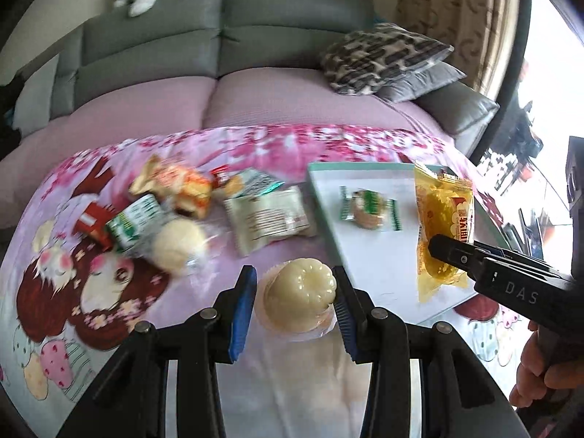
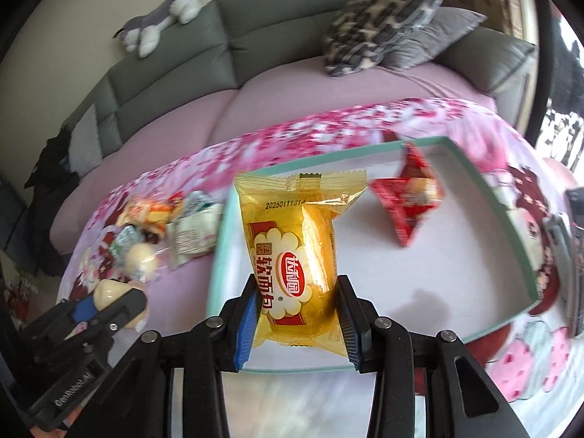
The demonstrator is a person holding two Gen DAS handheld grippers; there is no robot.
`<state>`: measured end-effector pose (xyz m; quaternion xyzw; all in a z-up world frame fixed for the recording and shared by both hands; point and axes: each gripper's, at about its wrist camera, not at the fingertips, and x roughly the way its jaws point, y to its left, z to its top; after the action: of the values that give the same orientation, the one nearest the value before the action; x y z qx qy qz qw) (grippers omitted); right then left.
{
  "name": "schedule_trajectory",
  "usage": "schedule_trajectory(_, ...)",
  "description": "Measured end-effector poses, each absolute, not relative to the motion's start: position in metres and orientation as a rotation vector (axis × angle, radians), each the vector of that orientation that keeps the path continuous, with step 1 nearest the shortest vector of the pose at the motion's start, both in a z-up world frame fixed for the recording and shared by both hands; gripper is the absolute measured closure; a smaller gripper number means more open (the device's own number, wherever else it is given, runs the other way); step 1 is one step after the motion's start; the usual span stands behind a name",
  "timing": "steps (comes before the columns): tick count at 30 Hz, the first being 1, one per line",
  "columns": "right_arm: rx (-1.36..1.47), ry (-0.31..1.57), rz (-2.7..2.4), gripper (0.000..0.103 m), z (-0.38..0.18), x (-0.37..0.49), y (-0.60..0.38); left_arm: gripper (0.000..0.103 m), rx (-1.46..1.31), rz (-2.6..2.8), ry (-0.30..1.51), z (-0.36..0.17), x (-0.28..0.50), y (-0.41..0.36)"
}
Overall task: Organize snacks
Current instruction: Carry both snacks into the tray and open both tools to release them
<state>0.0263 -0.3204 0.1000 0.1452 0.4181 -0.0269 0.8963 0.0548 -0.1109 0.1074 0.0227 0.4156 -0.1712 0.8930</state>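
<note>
Both grippers hold snacks by the shallow white tray with a mint-green rim (image 2: 511, 219).

The right gripper (image 2: 297, 314) is clamped on a yellow plastic-wrapped soft bread packet (image 2: 297, 255) over the tray's near left corner. The left gripper (image 1: 294, 303) has its blue pads (image 1: 242, 310) around a pale fluted pastry in clear wrap (image 1: 299, 292), above the pink printed cloth (image 1: 91, 292) just left of the tray.

R gripper (image 2: 296, 314) clamped on yellow bread pack (image 2: 301, 252), held over near-left corner of teal tray (image 2: 511, 219). Red snack (image 2: 407, 197) inside tray, far side. Loose snack pile (image 2: 160, 233) left of tray; L gripper (image 2: 106, 310) further left, w/ pale pastry (image 2: 109, 292).
</note>
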Motion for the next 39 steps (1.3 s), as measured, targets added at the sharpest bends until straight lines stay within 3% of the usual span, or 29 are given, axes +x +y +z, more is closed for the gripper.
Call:
schedule_trajectory(12, 0.324, 0.879, -0.197, 0.060, 0.085, 0.010, -0.404, 0.060, 0.172, -0.474, 0.894, 0.095, 0.062, -0.197)
schedule_trajectory(26, 0.312, 0.900, -0.235, 0.060, 0.077, 0.017, -0.431, 0.060, 0.232, -0.525, 0.948, 0.074, 0.083, -0.246)
schedule_trajectory(29, 0.307, 0.902, -0.238, 0.059, 0.078, 0.018, -0.429, 0.051, 0.237, -0.514, 0.942, 0.076, 0.083, -0.246)
schedule_trajectory(30, 0.306, 0.903, -0.240, 0.058, 0.078, 0.018, -0.428, 0.047, 0.233, -0.511, 0.939, 0.077, 0.083, -0.244)
schedule_trajectory(33, 0.300, 0.905, -0.244, 0.040, 0.082, 0.016, -0.423, 0.040, 0.205, -0.504, 0.934, 0.083, 0.083, -0.237)
schedule_trajectory(37, 0.282, 0.902, -0.239, 0.024, 0.088, 0.011, -0.413, 0.019, 0.175, -0.451, 0.898, 0.095, 0.080, -0.217)
schedule_trajectory(39, 0.272, 0.900, -0.237, 0.019, 0.092, 0.007, -0.406, 0.018, 0.152, -0.415, 0.877, 0.101, 0.079, -0.202)
